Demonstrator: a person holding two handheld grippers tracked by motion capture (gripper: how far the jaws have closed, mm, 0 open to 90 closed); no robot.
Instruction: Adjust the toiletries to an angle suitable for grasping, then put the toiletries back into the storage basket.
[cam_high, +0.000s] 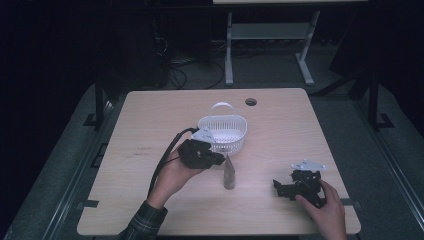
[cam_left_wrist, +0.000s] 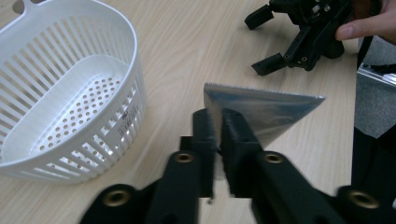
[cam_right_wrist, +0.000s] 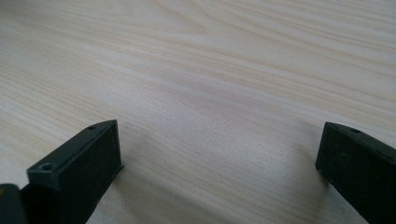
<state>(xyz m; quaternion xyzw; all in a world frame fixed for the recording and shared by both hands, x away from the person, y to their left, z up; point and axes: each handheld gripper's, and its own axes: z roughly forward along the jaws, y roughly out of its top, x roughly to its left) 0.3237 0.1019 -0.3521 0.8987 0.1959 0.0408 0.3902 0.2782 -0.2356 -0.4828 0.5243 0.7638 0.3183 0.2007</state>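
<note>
One white slotted basket (cam_high: 223, 131) on the pale wooden counter (cam_high: 150, 125), handle up at its far side, nothing inside it, perforated floor bare; there is small raised lettering on its side wall in the left gripper view, too small to read. Just in front of it, the left tool (cam_high: 220, 161), gripped in the person's left hand (cam_high: 172, 175), has its jaws pinched narrow on the edge of one silvery foil pouch (cam_left_wrist: 261, 114), flat and triangular from that angle, no print showing on it. From above, the pouch hangs as a grey tapered shape between the basket and the near edge, just right of the tool. Over to the right, well apart, the right tool (cam_high: 280, 187) sits low on the counter under the person's right hand (cam_high: 327, 212), its jaws spread wide with bare wood grain between them. Two tools, one basket, one pouch.
</note>
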